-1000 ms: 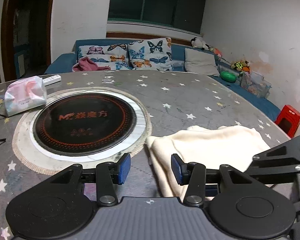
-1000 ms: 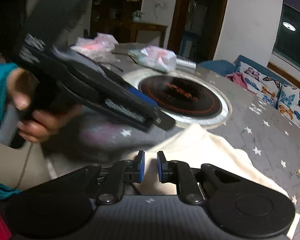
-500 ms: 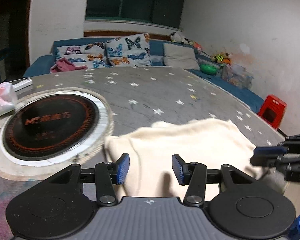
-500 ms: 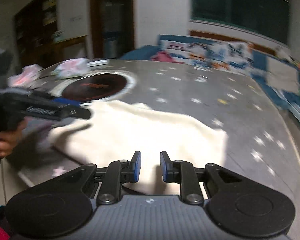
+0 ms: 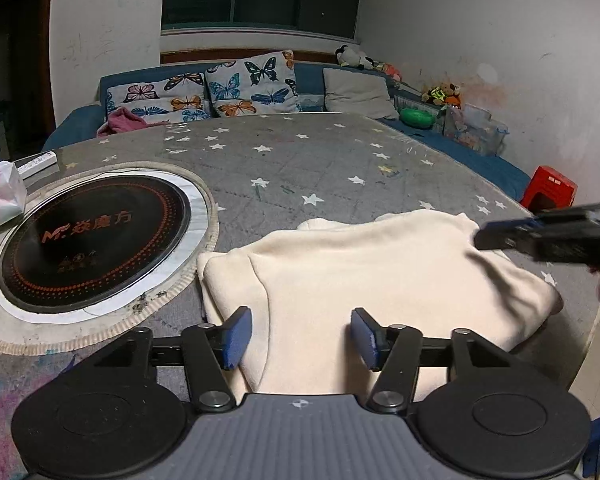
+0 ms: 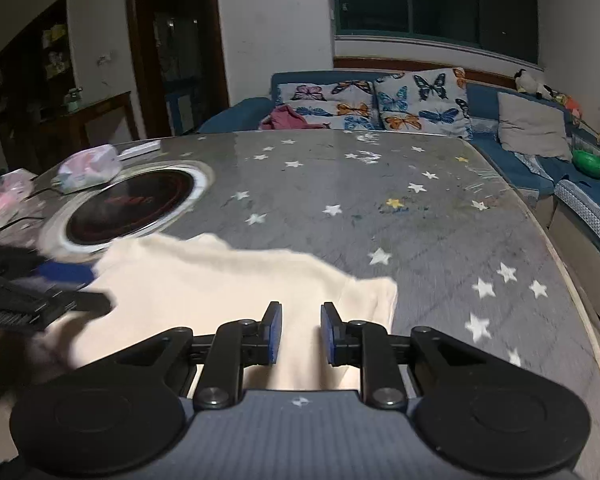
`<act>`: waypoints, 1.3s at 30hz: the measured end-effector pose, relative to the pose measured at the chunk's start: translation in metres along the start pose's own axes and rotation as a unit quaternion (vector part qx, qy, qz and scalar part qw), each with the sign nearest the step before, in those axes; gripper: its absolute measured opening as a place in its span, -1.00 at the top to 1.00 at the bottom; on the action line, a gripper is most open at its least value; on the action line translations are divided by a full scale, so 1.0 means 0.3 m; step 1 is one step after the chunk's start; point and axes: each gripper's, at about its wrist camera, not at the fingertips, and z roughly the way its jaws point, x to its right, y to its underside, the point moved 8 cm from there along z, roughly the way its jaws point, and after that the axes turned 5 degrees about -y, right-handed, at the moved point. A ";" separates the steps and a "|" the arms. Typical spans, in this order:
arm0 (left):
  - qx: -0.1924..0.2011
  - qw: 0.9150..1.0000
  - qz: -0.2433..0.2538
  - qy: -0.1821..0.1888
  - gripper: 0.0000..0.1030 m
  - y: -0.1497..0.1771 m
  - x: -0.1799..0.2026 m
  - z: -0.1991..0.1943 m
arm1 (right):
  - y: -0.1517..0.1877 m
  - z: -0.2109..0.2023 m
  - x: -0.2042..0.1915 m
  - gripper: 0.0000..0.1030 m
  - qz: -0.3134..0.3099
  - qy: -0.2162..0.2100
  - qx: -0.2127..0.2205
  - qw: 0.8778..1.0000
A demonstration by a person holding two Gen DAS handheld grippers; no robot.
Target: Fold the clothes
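A cream garment (image 5: 364, 276) lies folded and bunched at the near edge of a grey star-patterned table (image 5: 300, 160); it also shows in the right wrist view (image 6: 220, 288). My left gripper (image 5: 300, 338) is open, its blue pads spread just above the garment's near left part, holding nothing. My right gripper (image 6: 300, 334) is open with a narrower gap, above the garment's near right corner, empty. The right gripper shows at the right of the left wrist view (image 5: 548, 232); the left gripper shows blurred at the left of the right wrist view (image 6: 40, 292).
A round black induction cooktop (image 5: 92, 236) with a white ring sits left of the garment. A tissue pack (image 5: 0, 196) and a white remote (image 5: 36, 164) lie at the far left. A blue sofa with butterfly cushions (image 5: 228, 88) stands behind the table; a red stool (image 5: 552, 192) at the right.
Both grippers swung to face across the table toward the sofa. The left gripper shifted right over the garment and its jaws spread wider. The right jaws opened a little.
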 end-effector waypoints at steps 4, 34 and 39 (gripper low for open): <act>0.000 1.000 0.002 -0.012 -0.51 -0.002 -0.012 0.000 | 0.004 0.085 0.063 0.43 0.019 0.014 -0.015 1.000; 0.005 0.988 -0.094 -0.119 -1.00 0.012 -0.311 -0.079 | 0.032 0.005 -0.432 -0.63 -0.186 -0.083 -0.022 0.979; 0.001 0.986 -0.115 -0.123 -1.00 0.026 -0.344 -0.094 | 0.074 0.028 -0.572 -0.63 -0.267 -0.110 -0.035 0.957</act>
